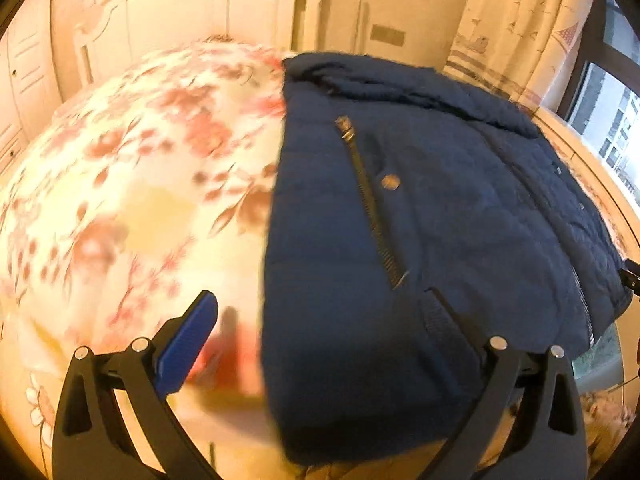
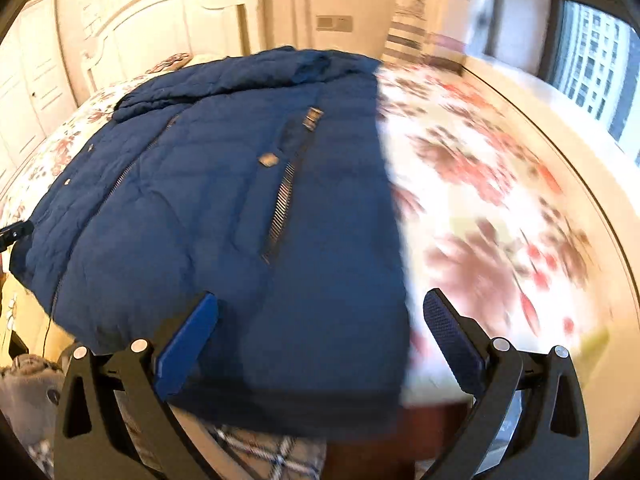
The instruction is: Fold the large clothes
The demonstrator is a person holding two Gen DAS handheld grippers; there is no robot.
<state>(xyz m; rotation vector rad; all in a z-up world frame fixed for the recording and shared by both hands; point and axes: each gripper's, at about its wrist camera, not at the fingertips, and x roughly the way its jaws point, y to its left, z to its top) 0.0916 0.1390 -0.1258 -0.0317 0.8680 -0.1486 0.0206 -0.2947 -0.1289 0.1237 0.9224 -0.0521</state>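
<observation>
Spread flat on the bed (image 2: pixel 500 184) for folding: jacket (image 2: pixel 224 184), both grippers (image 1: pixel 320 340) (image 2: pixel 320 340) jaws wide at its lower-frame hem.

Each gripper has two black arms that curve in from the bottom of the view like flat, cut-out plates, with triangular openings near the outer edges. Round silver screw heads sit at the joints, two on each side. The left gripper (image 1: pixel 320 344) shows a blue ribbed pad on its left finger; its right finger is hidden behind cloth. The right gripper (image 2: pixel 320 344) carries a smooth blue pad on its left finger and a darker, finely dotted blue pad on the other.
</observation>
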